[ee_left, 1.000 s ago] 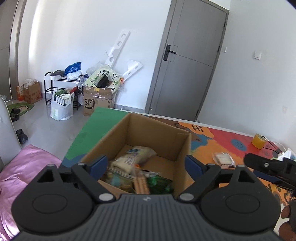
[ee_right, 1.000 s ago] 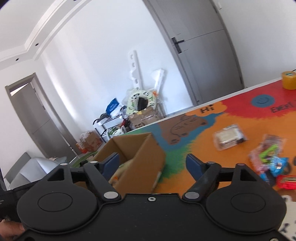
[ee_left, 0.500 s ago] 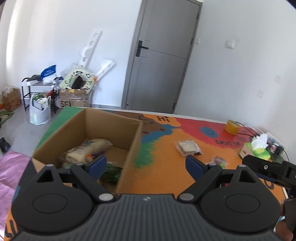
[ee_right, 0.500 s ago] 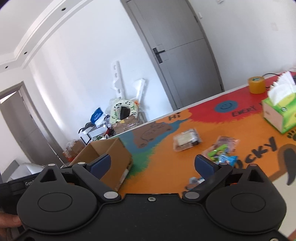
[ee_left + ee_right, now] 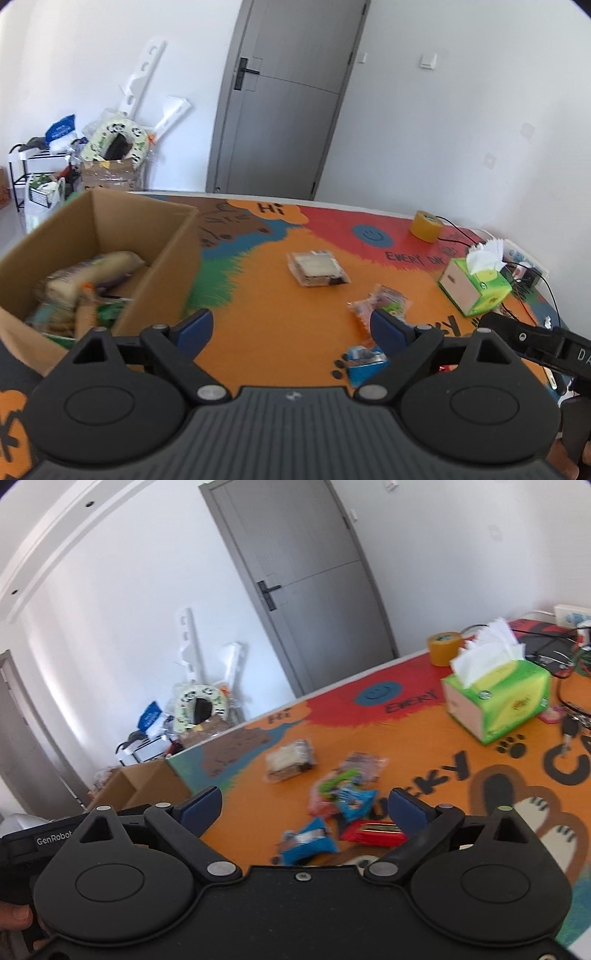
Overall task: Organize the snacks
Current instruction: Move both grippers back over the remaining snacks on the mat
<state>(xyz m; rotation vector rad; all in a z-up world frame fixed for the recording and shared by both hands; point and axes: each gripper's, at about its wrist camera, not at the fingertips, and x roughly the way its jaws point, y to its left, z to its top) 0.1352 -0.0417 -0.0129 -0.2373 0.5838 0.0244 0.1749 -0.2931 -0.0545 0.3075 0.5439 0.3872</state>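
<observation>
A cardboard box [image 5: 159, 236] with several snack packets inside stands at the table's left; it also shows in the right wrist view [image 5: 140, 790]. Loose snacks lie on the colourful mat: a clear-wrapped cake [image 5: 317, 267] [image 5: 290, 762], a clear packet of sweets [image 5: 384, 304] [image 5: 354, 771], blue packets [image 5: 364, 363] [image 5: 308, 843] and a red packet [image 5: 373, 832]. My left gripper [image 5: 291, 330] is open and empty, above the mat right of the box. My right gripper [image 5: 306, 806] is open and empty, above the blue and red packets.
A green tissue box [image 5: 476, 288] [image 5: 498, 705] and a yellow tape roll [image 5: 424, 225] [image 5: 443, 648] stand at the far right, with cables and keys [image 5: 569, 727] beyond. A grey door [image 5: 280, 103] and floor clutter [image 5: 107, 155] lie behind the table.
Both grippers have swung right, away from the box toward the loose snacks. The box has slid to the left of both views; the tissue box and snack pile have come into view.
</observation>
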